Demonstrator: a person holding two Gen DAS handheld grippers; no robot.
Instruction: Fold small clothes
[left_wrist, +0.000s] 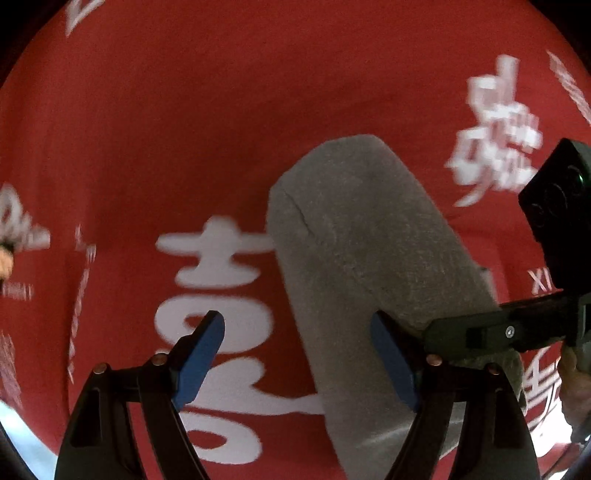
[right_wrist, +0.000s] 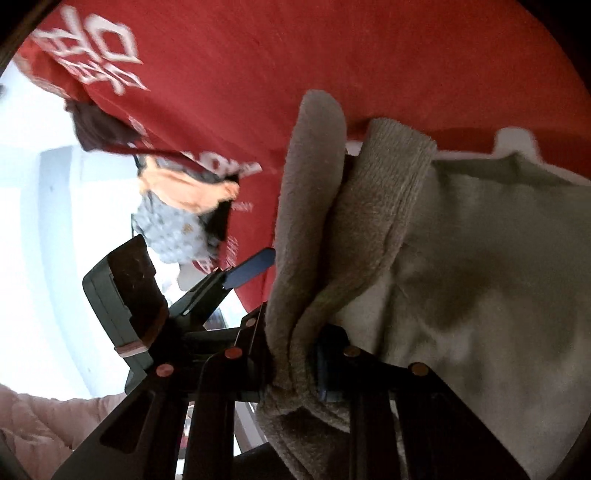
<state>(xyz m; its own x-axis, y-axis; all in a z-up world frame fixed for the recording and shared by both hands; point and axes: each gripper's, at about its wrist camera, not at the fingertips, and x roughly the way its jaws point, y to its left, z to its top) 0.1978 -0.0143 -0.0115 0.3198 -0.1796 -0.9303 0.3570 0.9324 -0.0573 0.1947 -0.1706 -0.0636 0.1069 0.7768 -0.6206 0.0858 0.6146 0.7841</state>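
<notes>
On the left side, the left tool (left_wrist: 297, 354) stood wide, its blue pads (left_wrist: 199, 360) apart with nothing between them, pointing steeply down at the red cloth (left_wrist: 221, 129) that covered the bench. The grey sock (left_wrist: 354, 236) lay just beside it, to the right of its middle: the right pad sat over the sock's near part, while the left pad hung over bare red cloth. The sock's long axis ran from the lower right, close to the tools, up and away to a rounded toe toward the middle of the cloth.

Further right, the right tool (right_wrist: 291, 365) was narrow, clamped on the sock's near end, the fabric bunched between its pads. From its own camera the sock (right_wrist: 310, 229) looked doubled, two thick layers rising away from the grip. I judged the right hand the nearer one, already holding, so the free toe end lay ahead of the left tool for the next fold.

The cloth carried large white characters (left_wrist: 218, 295). One looked like the Chinese sign for joy; more blurred characters sat toward the far right, and the Latin letters "XI" (left_wrist: 537, 280) showed near the right tool. Beyond the cloth's left edge hung other small clothes (right_wrist: 184, 214), too blurred to read.
</notes>
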